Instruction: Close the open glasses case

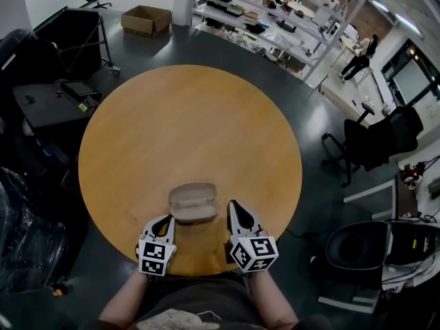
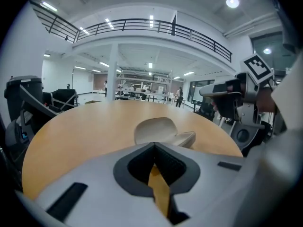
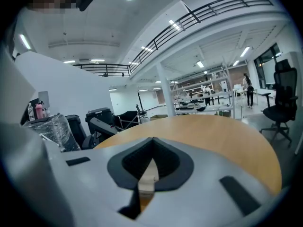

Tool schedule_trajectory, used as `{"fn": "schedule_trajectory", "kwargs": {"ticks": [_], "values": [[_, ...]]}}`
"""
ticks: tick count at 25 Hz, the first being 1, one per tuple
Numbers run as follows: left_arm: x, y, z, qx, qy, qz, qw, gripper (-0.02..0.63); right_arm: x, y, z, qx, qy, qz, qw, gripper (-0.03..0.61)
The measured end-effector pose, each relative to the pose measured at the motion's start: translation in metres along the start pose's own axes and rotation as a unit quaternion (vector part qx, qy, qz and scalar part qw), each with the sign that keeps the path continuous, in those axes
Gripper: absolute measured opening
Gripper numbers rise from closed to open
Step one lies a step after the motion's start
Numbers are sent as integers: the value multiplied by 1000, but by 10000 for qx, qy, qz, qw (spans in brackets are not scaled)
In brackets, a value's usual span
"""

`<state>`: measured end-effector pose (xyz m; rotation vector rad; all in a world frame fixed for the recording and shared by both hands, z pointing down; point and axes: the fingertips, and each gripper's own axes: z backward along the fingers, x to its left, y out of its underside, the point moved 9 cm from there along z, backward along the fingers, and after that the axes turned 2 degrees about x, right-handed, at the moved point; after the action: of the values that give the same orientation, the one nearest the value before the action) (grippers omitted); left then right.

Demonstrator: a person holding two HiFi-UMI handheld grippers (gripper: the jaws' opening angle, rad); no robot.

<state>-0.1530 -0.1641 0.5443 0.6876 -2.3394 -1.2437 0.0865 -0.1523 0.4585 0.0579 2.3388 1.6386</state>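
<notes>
The beige glasses case [image 1: 193, 204] lies open near the front edge of the round wooden table [image 1: 185, 129], its lid tipped back on the far side. In the left gripper view the case [image 2: 163, 132] sits just ahead and a little right of the jaws. My left gripper [image 1: 168, 220] rests at the case's left front corner, its jaws shut with nothing in them. At the case's right end, my right gripper [image 1: 232, 205] is also shut and empty, and points past the case, which does not show in its own view. The right gripper [image 2: 232, 96] also shows in the left gripper view.
Black office chairs [image 1: 375, 139] stand right of the table, and a black cart [image 1: 58, 95] stands at the left. A cardboard box [image 1: 146, 20] sits on the floor beyond, with long shelving tables [image 1: 275, 26] further back. The person's forearms [image 1: 127, 301] reach in from the table's near edge.
</notes>
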Motion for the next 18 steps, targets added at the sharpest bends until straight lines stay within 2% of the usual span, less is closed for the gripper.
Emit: {"fn": "schedule_trajectory", "kwargs": {"ticks": [8,14,18], "values": [[-6,2,-12,391,-134,-42,9991,6,-11,-4,-17,176,-348,49,9992,-12],[-14,18,-12,684,-225,-39,9974,6,-19,3,-25,378,-477,-75,9981,-12],[-18,28,-14,732,-310,0,9968,6,-22,5,-34,616,-682,72,9957,-12]]}}
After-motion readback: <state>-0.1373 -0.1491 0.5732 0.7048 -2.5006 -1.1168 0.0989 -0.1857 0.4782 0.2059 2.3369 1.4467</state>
